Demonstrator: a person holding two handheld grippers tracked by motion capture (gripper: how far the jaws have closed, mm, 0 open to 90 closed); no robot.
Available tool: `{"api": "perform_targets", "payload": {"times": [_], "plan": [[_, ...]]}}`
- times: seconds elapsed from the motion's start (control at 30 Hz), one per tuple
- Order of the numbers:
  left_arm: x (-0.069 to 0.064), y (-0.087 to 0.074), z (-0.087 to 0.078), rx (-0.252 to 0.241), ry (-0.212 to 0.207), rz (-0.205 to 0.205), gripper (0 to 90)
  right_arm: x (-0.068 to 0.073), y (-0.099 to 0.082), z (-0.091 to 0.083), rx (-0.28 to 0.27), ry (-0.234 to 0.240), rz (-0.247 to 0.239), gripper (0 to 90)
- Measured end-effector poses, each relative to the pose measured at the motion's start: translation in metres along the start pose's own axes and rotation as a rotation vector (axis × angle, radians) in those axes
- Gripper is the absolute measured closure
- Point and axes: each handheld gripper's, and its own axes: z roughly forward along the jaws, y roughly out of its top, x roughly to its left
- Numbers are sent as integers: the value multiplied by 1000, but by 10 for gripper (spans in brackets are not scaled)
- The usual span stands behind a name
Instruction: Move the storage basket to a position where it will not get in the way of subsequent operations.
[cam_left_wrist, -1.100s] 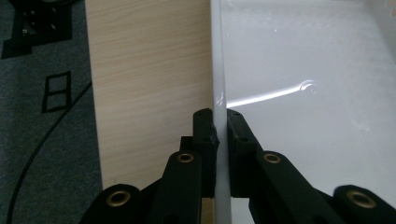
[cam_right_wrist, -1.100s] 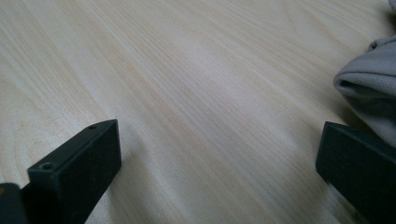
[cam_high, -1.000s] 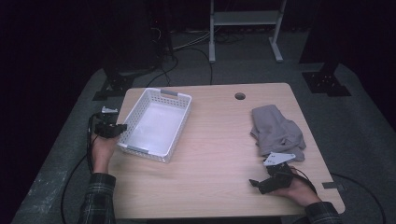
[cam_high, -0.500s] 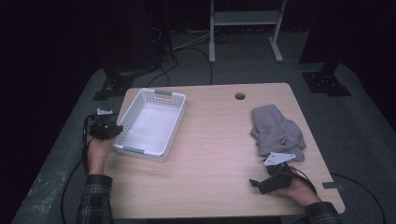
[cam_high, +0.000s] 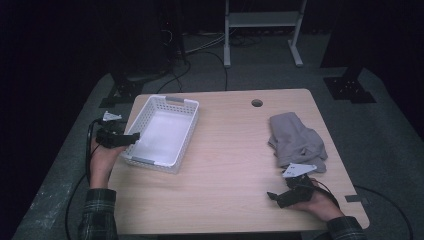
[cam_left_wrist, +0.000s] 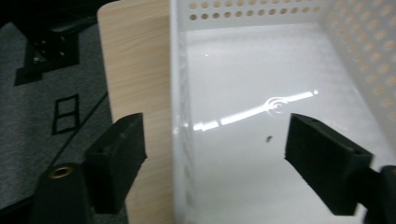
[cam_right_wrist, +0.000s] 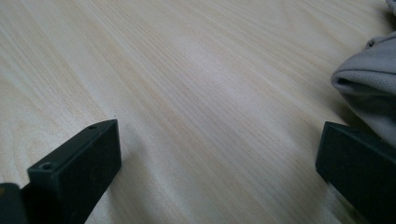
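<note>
Left gripper (cam_high: 134, 136): jaws just opened wide, astride basket (cam_high: 172, 102) wall
Right gripper (cam_high: 272, 196): wide, empty
Basket: one
Cloth (cam_high: 296, 141): one
Counter (cam_high: 230, 145): middle free

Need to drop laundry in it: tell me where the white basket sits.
In the high view the white basket sits on the table's left side, its left wall between the open left tongs, far from the grey cloth.

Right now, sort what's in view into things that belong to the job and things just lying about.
In the job:
- white basket, its side wall between the left gripper fingers, which have just been opening
- grey cloth beside the right gripper

Lying about:
- cables on the floor
- white stand behind the table
</note>
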Motion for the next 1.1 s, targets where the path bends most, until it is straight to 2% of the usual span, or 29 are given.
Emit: {"api": "perform_targets", "payload": {"times": [0.03, 0.07, 0.17, 0.3, 0.37, 0.47, 0.5, 0.53, 0.57, 0.73, 0.83, 0.97, 1.03, 1.07, 1.1], "plan": [[-3, 2, -3, -20, -31, -9, 161, 0, 0, 0, 0, 0, -1, 0], [-3, 2, -3, -20, -31, -9, 143, 0, 0, 0, 0, 0, -1, 0], [-8, 5, -7, -33, -65, -10, 99, 0, 0, 0, 1, 0, -2, 0], [-20, 8, -8, -30, -90, 23, 62, 0, 0, 0, 0, 0, -1, 0], [-23, 9, -8, -28, -93, 31, 44, 0, 0, 0, 1, 0, -3, 0], [-30, 10, -9, -32, -120, 43, 19, 0, 0, 0, 1, 0, -3, 0], [-37, 11, -9, -31, -130, 60, 2, 0, 0, 0, 0, 0, -2, 0], [-37, 11, -9, -31, -130, 60, 1, 0, 0, 0, 0, 0, -2, 0], [-43, 11, -9, -28, -138, 82, 0, 0, 0, 0, 0, 0, -3, 0], [-56, 13, -10, -29, -155, 102, 0, 0, 0, 0, 0, 0, -2, 0], [-70, 13, -13, -44, -190, 113, 0, 0, 0, 0, 1, 0, -2, 0], [-79, 13, -16, -57, -213, 115, 0, 0, 0, 0, 0, -1, 3, 0], [-91, 14, -18, -71, -236, 129, 0, 0, 0, 0, 1, -2, 6, 0], [-91, 14, -18, -71, -236, 129, 0, 0, 0, 0, 1, -2, 6, 0], [-99, 13, -20, -74, -250, 139, 0, 0, 0, 0, 0, -3, 7, 0]]}}
